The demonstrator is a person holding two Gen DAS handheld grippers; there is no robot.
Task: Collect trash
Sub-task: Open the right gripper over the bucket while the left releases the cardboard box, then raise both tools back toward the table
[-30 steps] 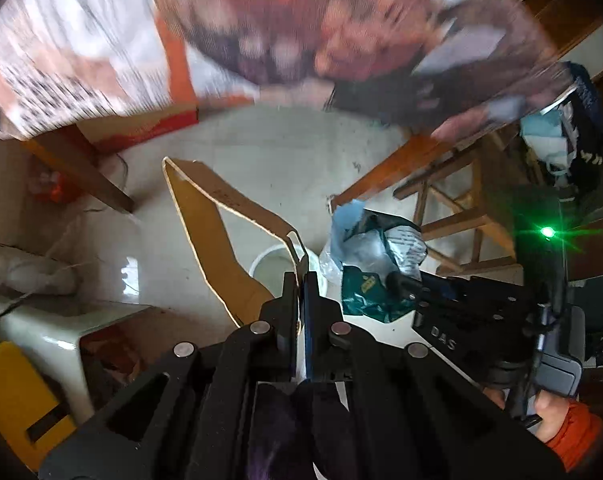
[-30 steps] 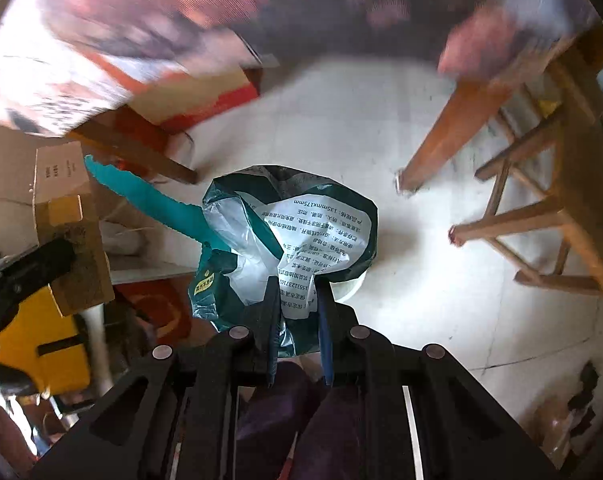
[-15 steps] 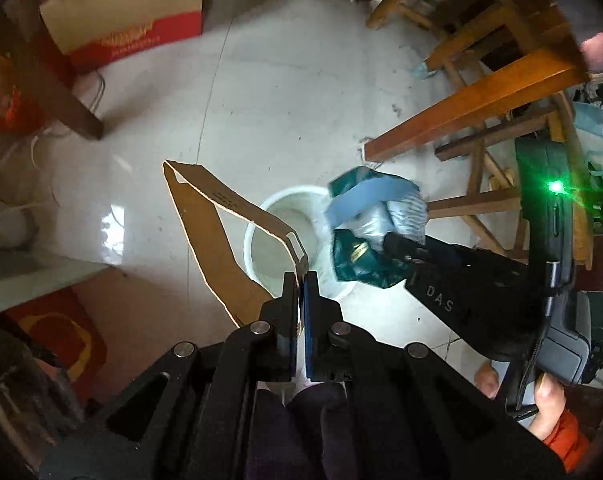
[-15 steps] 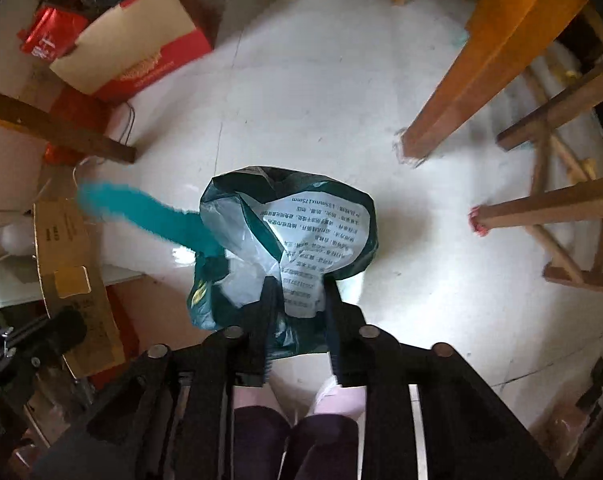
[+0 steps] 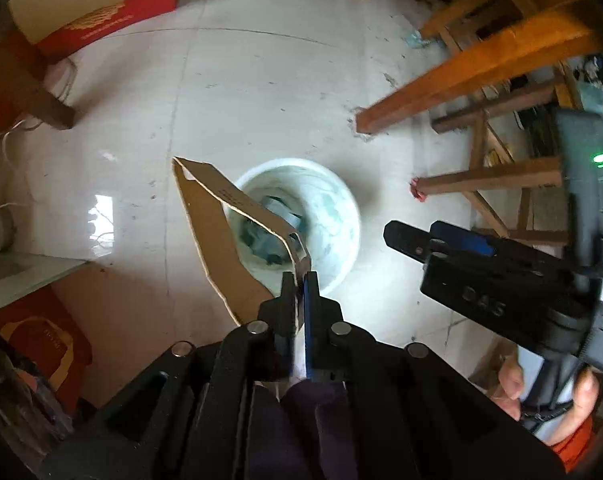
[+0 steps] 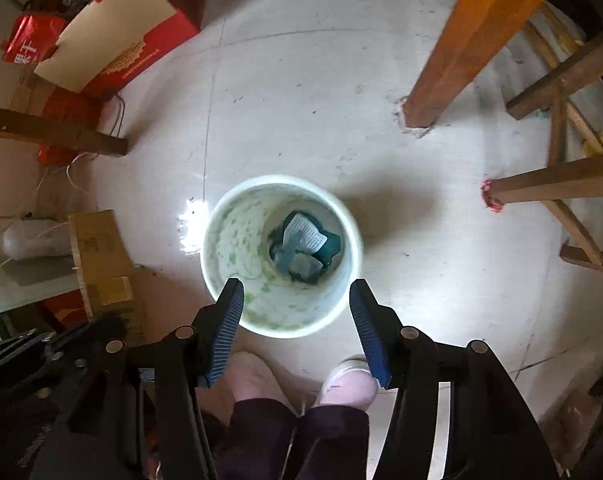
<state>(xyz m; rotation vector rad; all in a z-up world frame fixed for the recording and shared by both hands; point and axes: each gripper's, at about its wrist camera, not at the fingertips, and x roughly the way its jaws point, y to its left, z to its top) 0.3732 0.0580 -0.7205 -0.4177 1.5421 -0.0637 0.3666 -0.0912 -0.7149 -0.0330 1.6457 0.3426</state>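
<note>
A white bin (image 6: 333, 300) stands on the pale floor right under both grippers. The green and white plastic bag (image 6: 305, 244) lies at its bottom. My right gripper (image 6: 297, 290) hangs above the bin's near rim, its jaws opening with nothing between them. In the left wrist view my left gripper (image 5: 300, 280) is shut on a folded brown cardboard piece (image 5: 217, 236), which leans over the bin (image 5: 337, 200) and covers its left side. The right gripper (image 5: 421, 236) shows there at the right, held by a hand.
A thick wooden table leg (image 6: 457, 60) and a wooden stool (image 6: 565, 184) stand right of the bin. A red and cream box (image 6: 113, 40) lies at the far left, a dark wooden leg (image 6: 53, 132) beside it. The person's pink slippers (image 6: 349, 380) are just behind the bin.
Both grippers dropped toward the bin. My right gripper opened and the green bag fell out of it into the bin. The left gripper kept hold of the cardboard.
</note>
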